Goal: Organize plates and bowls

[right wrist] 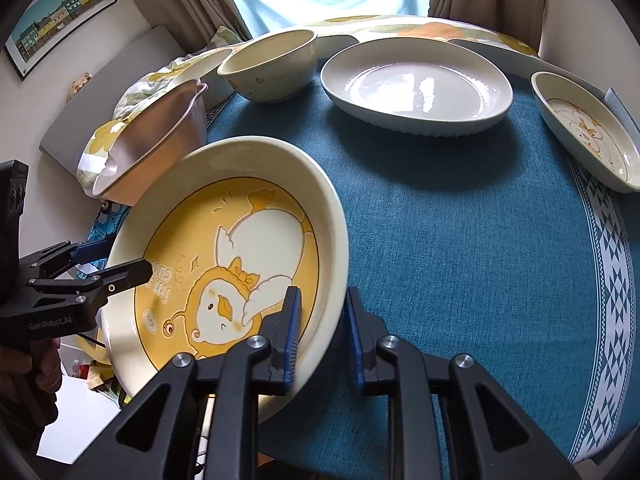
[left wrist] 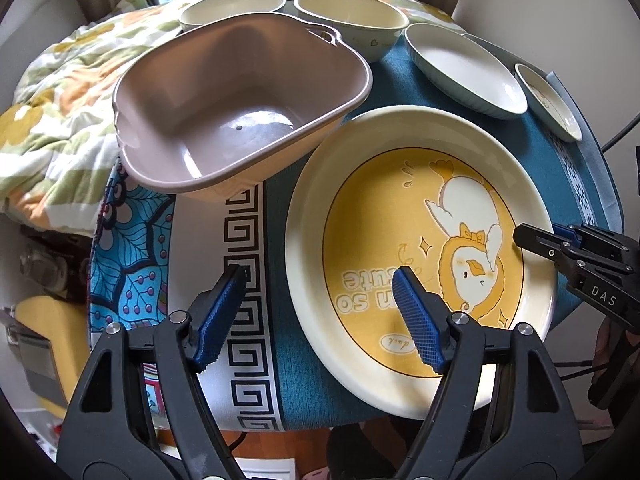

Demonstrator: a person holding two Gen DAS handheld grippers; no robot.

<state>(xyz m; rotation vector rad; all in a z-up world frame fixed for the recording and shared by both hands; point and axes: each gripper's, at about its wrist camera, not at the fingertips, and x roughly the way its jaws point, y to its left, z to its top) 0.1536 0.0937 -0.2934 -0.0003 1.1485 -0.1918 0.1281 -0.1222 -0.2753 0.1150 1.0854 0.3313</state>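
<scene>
A large cream plate with a yellow duck picture (left wrist: 420,248) (right wrist: 224,276) is tilted up above the blue tablecloth. My right gripper (right wrist: 320,332) is shut on its rim, one blue pad inside and one outside; it also shows at the right edge of the left wrist view (left wrist: 532,240). My left gripper (left wrist: 320,312) is open, its right finger over the plate's near rim and its left finger over the cloth; it shows at the left of the right wrist view (right wrist: 132,268). A pink plastic basin (left wrist: 240,104) (right wrist: 156,136) stands to the left of the plate.
At the back stand a cream bowl (left wrist: 352,20) (right wrist: 272,68), another shallow bowl (left wrist: 232,6), an oval white dish (left wrist: 464,68) (right wrist: 416,84) and a small duck dish (left wrist: 552,100) (right wrist: 588,132). A floral quilt (left wrist: 52,120) lies left. The table edge (right wrist: 612,320) curves round on the right.
</scene>
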